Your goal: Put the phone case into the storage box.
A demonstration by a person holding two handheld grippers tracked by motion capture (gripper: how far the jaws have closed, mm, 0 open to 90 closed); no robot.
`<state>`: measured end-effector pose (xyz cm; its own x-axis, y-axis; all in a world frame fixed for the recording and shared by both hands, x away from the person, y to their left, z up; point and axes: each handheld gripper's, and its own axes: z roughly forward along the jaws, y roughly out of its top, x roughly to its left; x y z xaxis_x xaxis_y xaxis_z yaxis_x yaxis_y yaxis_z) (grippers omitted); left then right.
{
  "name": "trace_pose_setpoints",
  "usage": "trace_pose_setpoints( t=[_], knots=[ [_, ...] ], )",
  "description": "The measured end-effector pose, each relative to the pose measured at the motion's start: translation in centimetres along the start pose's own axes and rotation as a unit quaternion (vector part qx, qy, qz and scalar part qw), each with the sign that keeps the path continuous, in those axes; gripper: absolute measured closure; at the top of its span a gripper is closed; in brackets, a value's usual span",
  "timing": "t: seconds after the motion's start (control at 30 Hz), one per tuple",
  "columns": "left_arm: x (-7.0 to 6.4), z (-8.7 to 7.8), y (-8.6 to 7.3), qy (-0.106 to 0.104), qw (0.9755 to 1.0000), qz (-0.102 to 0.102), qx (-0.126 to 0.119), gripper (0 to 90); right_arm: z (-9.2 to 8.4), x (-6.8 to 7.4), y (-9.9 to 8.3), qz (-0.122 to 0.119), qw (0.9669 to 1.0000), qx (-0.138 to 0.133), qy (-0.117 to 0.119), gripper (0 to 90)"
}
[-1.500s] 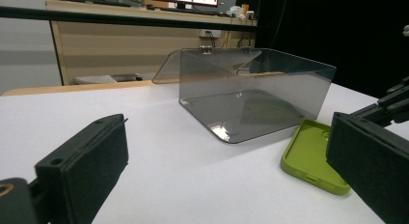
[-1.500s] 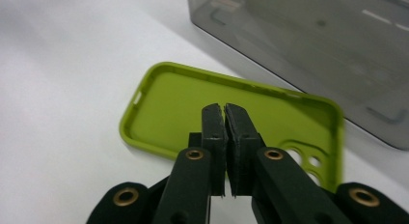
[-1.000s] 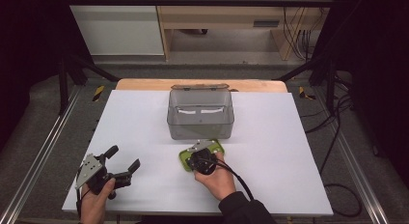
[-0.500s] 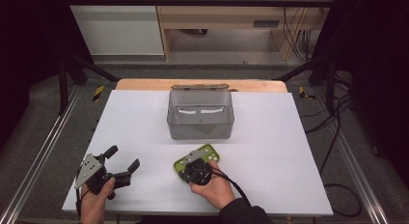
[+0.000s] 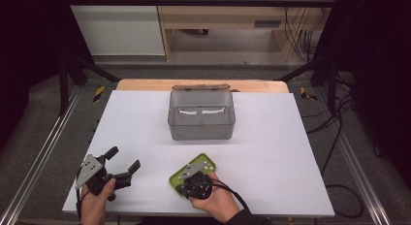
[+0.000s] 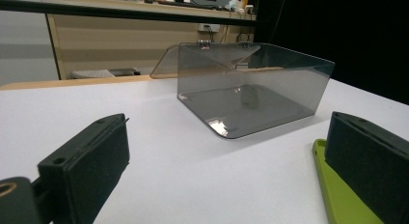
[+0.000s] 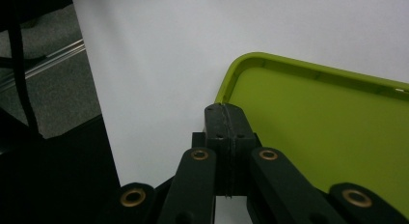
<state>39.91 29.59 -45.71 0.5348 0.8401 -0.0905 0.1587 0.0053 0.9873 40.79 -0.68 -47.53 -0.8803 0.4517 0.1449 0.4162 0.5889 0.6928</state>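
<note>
Since the earlier frames, the right tool (image 5: pixel 190 182) had drawn the green tray (image 5: pixel 196 167) toward the near edge of the tabletop (image 5: pixel 271 137) and slightly to the left, away from the clear plastic box (image 5: pixel 201 116). The left tool (image 5: pixel 125 163) had held its position.

Right tool: the jaws were pressed together. In the right gripper view, the closed tips (image 7: pixel 225 119) sat at the tray's rim, at the rounded corner of the lime-green tray (image 7: pixel 328 132). Whether the rim itself was pinched between the pads could not be confirmed, since the tips covered the contact point.

Left tool: the jaws stood spread and empty, resting low near the front left of the tabletop. In the left gripper view, both black pads (image 6: pixel 87 161) flanked open white surface, with one edge of the tray (image 6: pixel 337 195) showing beside the right-hand pad.

Task item location: the tray lay flat on the tabletop near the front edge, just right of the left tool and well apart from the box. The box stood at the tabletop's centre-rear with its hinged lid (image 6: pixel 169 62) folded back.

Recommended practice for the step in hand, judged to be repositioning the tray by its corner:
- Keep the tray flat and slide it level; lifting from one corner would likely tilt it.
- Move slowly, as a corner hold gives little control over rotation.
- Stop short of the tabletop's front edge.
- Keep the left tool clear of the tray's path, or use it to steady the far side.
</note>
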Motion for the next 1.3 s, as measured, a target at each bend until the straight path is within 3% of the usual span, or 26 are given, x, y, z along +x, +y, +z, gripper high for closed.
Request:
trace_pose_setpoints(
  t=[0.2, 0.43, 0.6, 0.63, 0.67, 0.73, 0.77, 0.8, 0.87, 1.0, 1.07, 1.2, 1.23, 1.27, 1.3],
  knots=[
    [-0.2, -0.1, 0.1, -0.004, 1.0000, 0.002, 0.002, 1.9, -0.4, -0.3, -0.2, 0.001, 0.9999, -0.011, -0.003, 90.0],
    [-0.5, 0.1, 0.0, -0.012, 0.9999, 0.000, 0.010, 1.8, -2.3, -1.4, -0.4, 0.017, 0.9977, -0.050, -0.042, 89.9],
    [-0.8, 0.2, 0.1, -0.016, 0.9997, -0.002, 0.016, 1.8, -4.9, -3.1, -1.0, 0.038, 0.9897, -0.113, -0.079, 70.9],
    [-0.8, 0.2, 0.1, -0.016, 0.9997, -0.002, 0.016, 1.8, -4.9, -3.1, -1.0, 0.038, 0.9897, -0.113, -0.079, 70.9],
    [-0.8, 0.3, 0.1, -0.013, 0.9996, -0.004, 0.024, 1.8, -6.1, -3.6, -1.3, 0.050, 0.9846, -0.139, -0.093, 52.4],
    [-0.9, 0.3, 0.1, -0.012, 0.9994, -0.003, 0.032, 1.8, -7.1, -4.0, -1.7, 0.054, 0.9806, -0.153, -0.110, 41.1],
    [-0.9, 0.3, 0.1, -0.012, 0.9994, -0.003, 0.032, 1.8, -7.1, -4.0, -1.7, 0.054, 0.9806, -0.153, -0.110, 41.1],
    [-1.2, 0.4, 0.2, -0.011, 0.9991, 0.003, 0.041, 1.8, -8.0, -4.3, -2.2, 0.044, 0.9742, -0.171, -0.140, 28.1],
    [-1.5, 0.7, 0.2, -0.009, 0.9985, 0.011, 0.053, 1.8, -8.8, -4.8, -3.0, 0.048, 0.9678, -0.189, -0.160, 16.8],
    [-2.5, 1.7, 0.2, -0.012, 0.9962, 0.021, 0.084, 1.8, -10.2, -6.0, -4.6, 0.055, 0.9557, -0.223, -0.184, 6.8],
    [-3.1, 2.2, 0.3, -0.015, 0.9944, 0.027, 0.101, 1.9, -11.1, -6.4, -5.4, 0.051, 0.9497, -0.244, -0.190, 6.3],
    [-4.4, 3.5, 0.5, -0.028, 0.9877, 0.048, 0.146, 2.1, -12.7, -7.0, -6.5, 0.047, 0.9383, -0.274, -0.205, 6.3],
    [-4.4, 3.5, 0.5, -0.028, 0.9877, 0.048, 0.146, 2.1, -12.7, -7.0, -6.5, 0.047, 0.9383, -0.274, -0.205, 6.3],
    [-5.2, 4.2, 0.5, -0.038, 0.9821, 0.061, 0.174, 2.0, -13.1, -7.1, -7.0, 0.043, 0.9341, -0.276, -0.222, 6.4],
    [-5.6, 4.6, 0.5, -0.044, 0.9794, 0.065, 0.186, 2.1, -13.2, -7.2, -7.2, 0.042, 0.9332, -0.276, -0.227, 6.3]
  ],
)
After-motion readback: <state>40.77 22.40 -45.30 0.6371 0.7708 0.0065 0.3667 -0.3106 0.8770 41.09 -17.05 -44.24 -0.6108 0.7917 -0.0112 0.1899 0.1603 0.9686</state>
